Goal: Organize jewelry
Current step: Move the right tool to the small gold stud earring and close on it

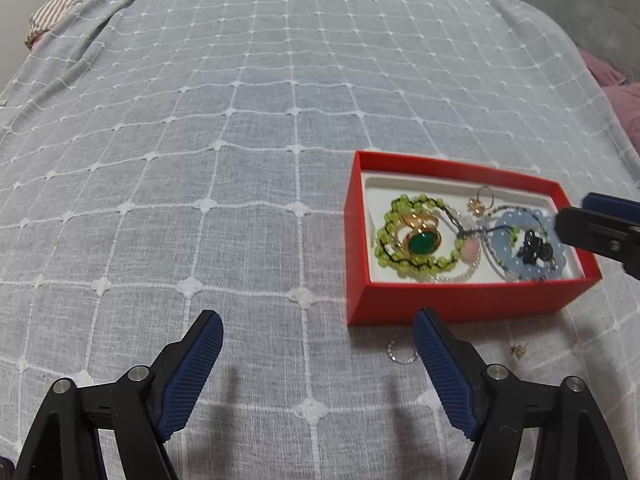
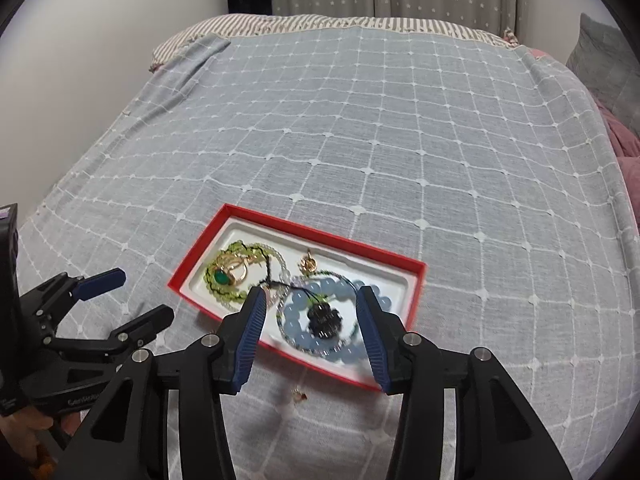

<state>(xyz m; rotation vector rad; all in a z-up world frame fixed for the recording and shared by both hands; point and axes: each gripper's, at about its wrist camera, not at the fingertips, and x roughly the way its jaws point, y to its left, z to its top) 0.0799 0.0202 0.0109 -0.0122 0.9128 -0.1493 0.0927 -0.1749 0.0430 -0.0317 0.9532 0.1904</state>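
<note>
A red box (image 1: pixel 452 304) (image 2: pixel 200 256) with a white liner lies on the bed. It holds a green bead bracelet (image 1: pixel 386 240) (image 2: pixel 210 280), a gold ring with a green stone (image 1: pixel 422 242) (image 2: pixel 224 277), a pale blue bead bracelet (image 1: pixel 508 256) (image 2: pixel 296 304), a black charm (image 1: pixel 534 246) (image 2: pixel 324 318) and a small gold ring (image 1: pixel 480 200) (image 2: pixel 309 265). A silver ring (image 1: pixel 402 354) and a small gold piece (image 1: pixel 518 350) (image 2: pixel 299 396) lie on the cover in front of the box. My left gripper (image 1: pixel 318 344) (image 2: pixel 132 292) is open, left of the box. My right gripper (image 2: pixel 312 308) (image 1: pixel 592 216) is open over the box's near right end.
The bed is covered by a blue-grey checked cloth (image 1: pixel 240 140) (image 2: pixel 400 140). A striped sheet (image 2: pixel 320 24) shows at the far end. Pink bedding (image 1: pixel 624 96) and a grey cushion (image 2: pixel 604 52) lie at the right edge. A wall runs along the left.
</note>
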